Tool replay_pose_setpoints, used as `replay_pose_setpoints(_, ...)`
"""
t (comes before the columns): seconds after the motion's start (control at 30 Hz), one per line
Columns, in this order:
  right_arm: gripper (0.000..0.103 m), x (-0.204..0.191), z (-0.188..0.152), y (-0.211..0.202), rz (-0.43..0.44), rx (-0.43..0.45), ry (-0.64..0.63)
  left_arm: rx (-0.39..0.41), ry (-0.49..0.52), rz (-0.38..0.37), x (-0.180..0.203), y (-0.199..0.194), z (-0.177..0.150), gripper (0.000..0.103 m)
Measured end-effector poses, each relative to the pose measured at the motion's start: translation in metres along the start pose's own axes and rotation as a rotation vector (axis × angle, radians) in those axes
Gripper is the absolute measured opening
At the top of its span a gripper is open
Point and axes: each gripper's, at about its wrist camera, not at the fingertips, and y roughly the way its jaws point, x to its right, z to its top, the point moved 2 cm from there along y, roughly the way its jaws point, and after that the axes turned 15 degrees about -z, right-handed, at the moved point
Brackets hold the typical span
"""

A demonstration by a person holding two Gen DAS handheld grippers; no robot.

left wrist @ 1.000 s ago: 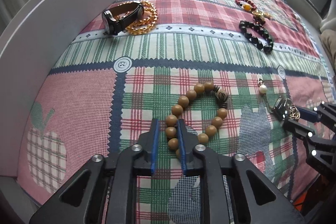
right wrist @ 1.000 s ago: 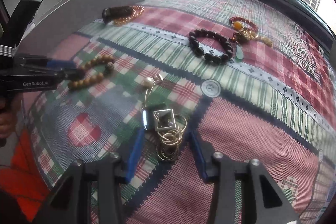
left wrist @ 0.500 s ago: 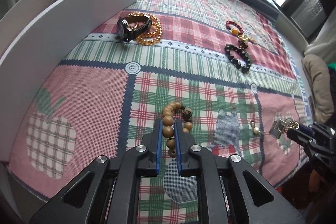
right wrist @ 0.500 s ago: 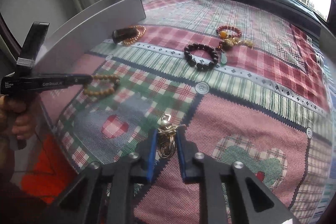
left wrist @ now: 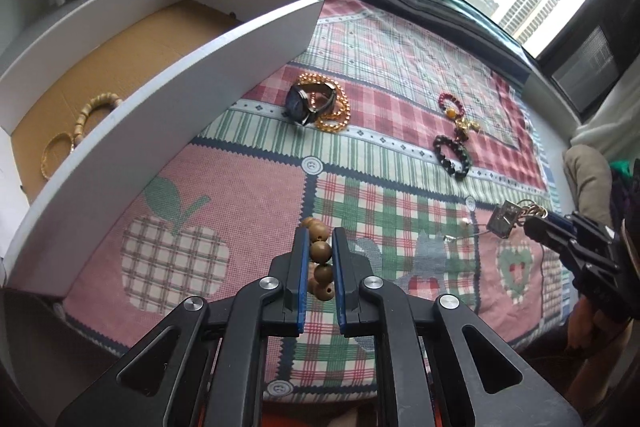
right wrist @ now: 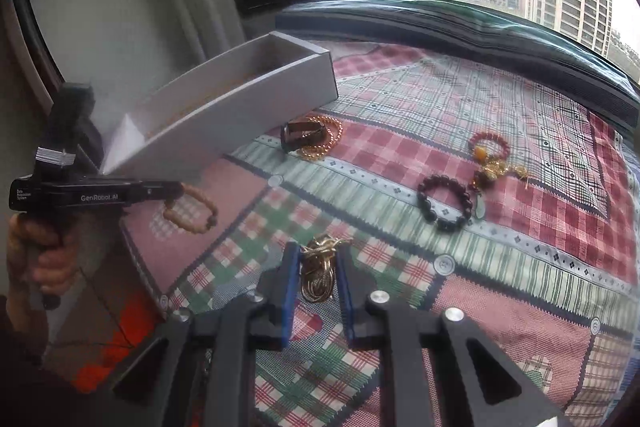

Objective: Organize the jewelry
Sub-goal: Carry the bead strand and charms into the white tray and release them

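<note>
My left gripper [left wrist: 320, 247] is shut on a brown wooden bead bracelet [left wrist: 321, 251] and holds it above the plaid cloth; the bracelet hangs from it in the right wrist view [right wrist: 191, 211]. My right gripper [right wrist: 317, 269] is shut on a bunch of gold rings and chain [right wrist: 318, 273], lifted off the cloth; a square charm [left wrist: 505, 219] and a pearl [left wrist: 465, 223] dangle from it. An open white box [left wrist: 168, 131] with a brown floor stands at left and holds a light bead bracelet [left wrist: 90, 115] and a gold bangle [left wrist: 56, 155].
On the cloth lie a black watch [left wrist: 306, 103] on a gold bead chain [left wrist: 338, 111], a dark bead bracelet [left wrist: 452, 157] and a red bead bracelet with gold charms [left wrist: 454, 107]. A window sill runs along the far edge. The cloth's front edge is below me.
Both grippers have risen and pulled back from the cloth with their jewelry. The inside of the box has come into the left wrist view.
</note>
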Motion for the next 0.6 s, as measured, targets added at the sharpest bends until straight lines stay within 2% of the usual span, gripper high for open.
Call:
replay_pose_setpoints(0.2,0.018,-0.048,0.057,0.011,0.093,0.038,-0.085,0.063,-0.029,0.022,-0.02,-0.054,0.031,0.009)
replay_pose_setpoints(0.37,0.018,-0.097,0.117,0.014,0.173,0.104,-0.15,0.174,-0.049,0.105,-0.047,-0.099,0.069,0.009)
replay_pose_setpoints(0.47,0.018,-0.13,0.157,0.019,0.207,0.148,-0.186,0.226,-0.071,0.155,-0.067,-0.11,0.096,0.009)
replay_pose_setpoints(0.6,0.018,-0.173,0.206,0.042,0.217,0.167,-0.228,0.263,-0.128,0.201,-0.103,-0.103,0.133,0.009)
